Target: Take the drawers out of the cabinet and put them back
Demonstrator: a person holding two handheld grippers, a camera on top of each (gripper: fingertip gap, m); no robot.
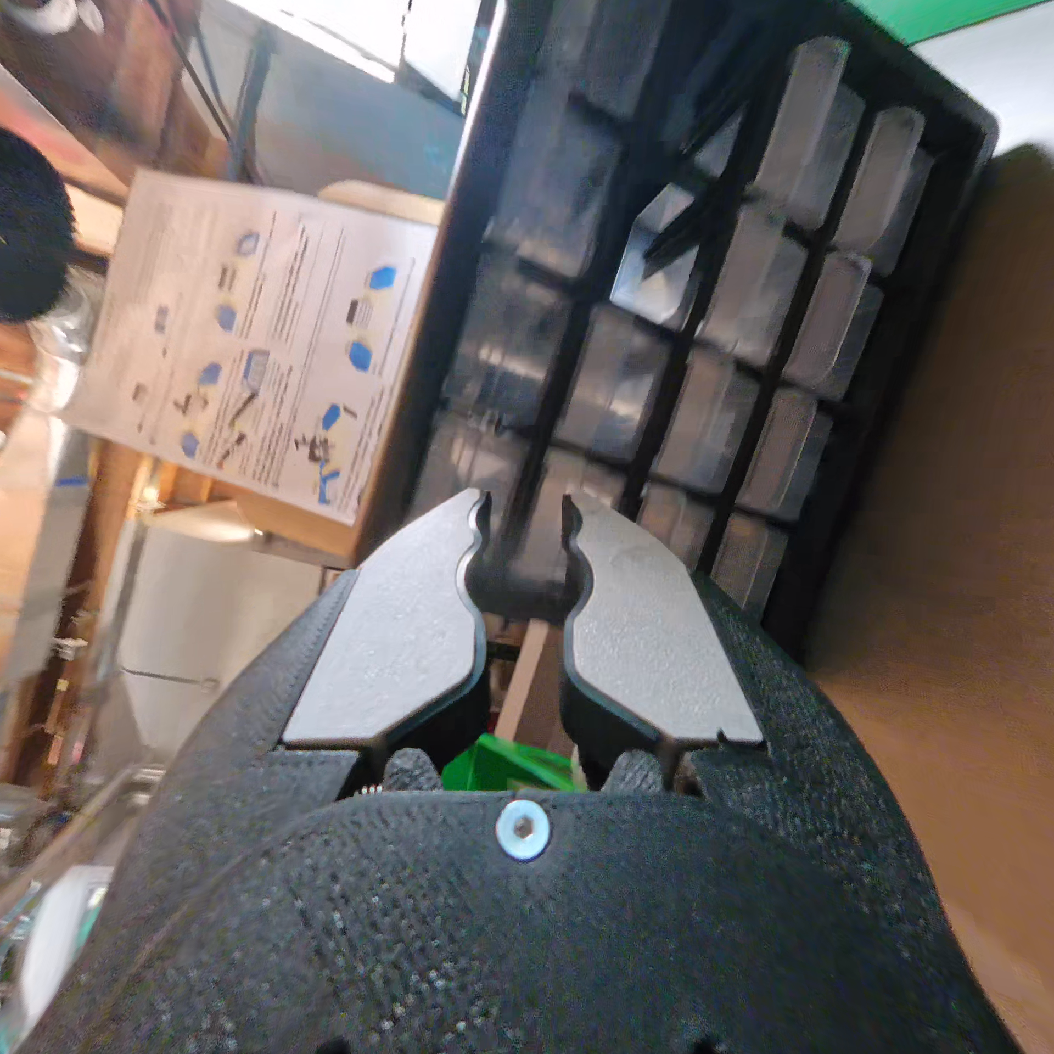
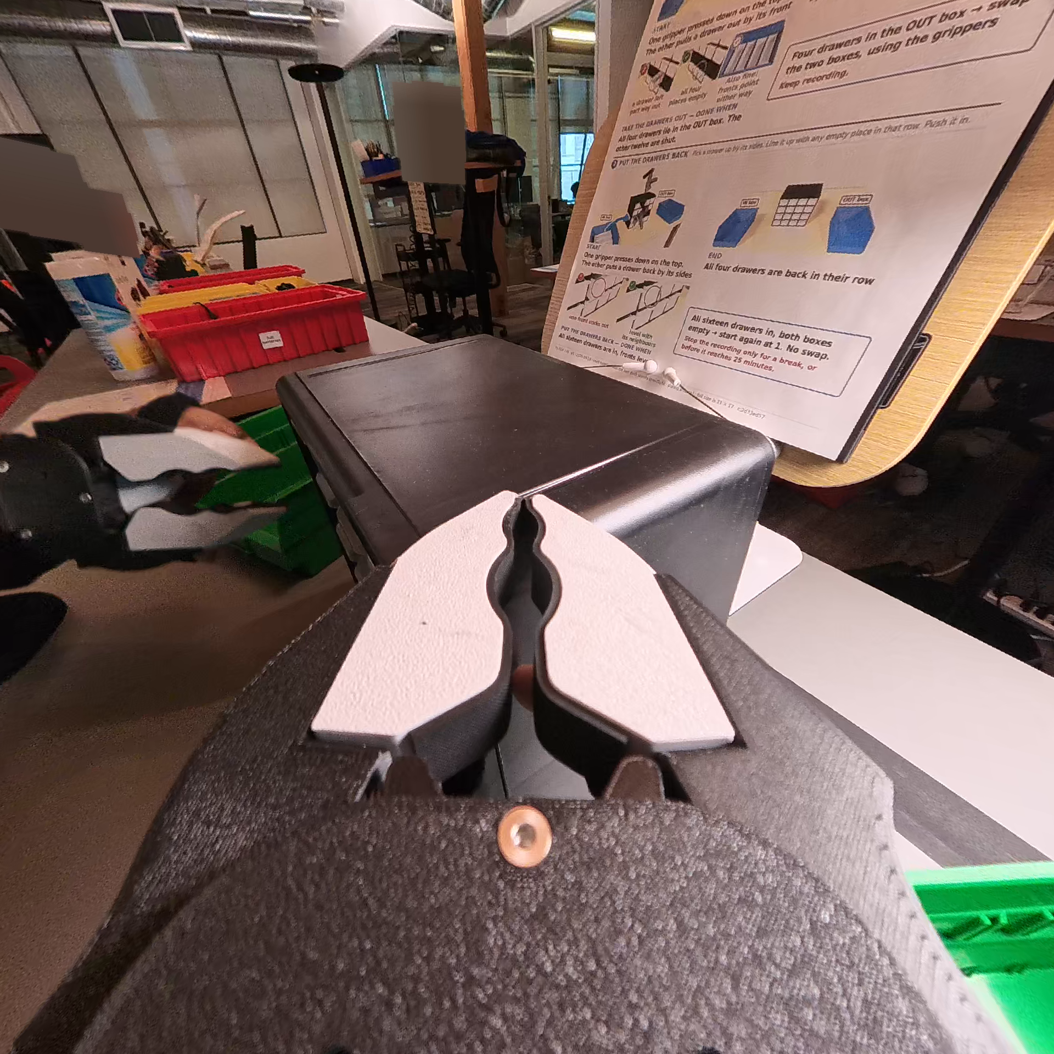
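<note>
Cabinet: black, centre of table, drawers mostly seated. Right gripper: closed, empty, at its top near edge, apparently bracing. Left gripper: narrowly parted, empty, facing drawer fronts. Next: grasp one drawer.

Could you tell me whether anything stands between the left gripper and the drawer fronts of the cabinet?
Nothing visible does. The left gripper is open and points at the drawer fronts of the black cabinet, with only open space between them. The right gripper is shut over the cabinet's top, clear of that path.
</note>
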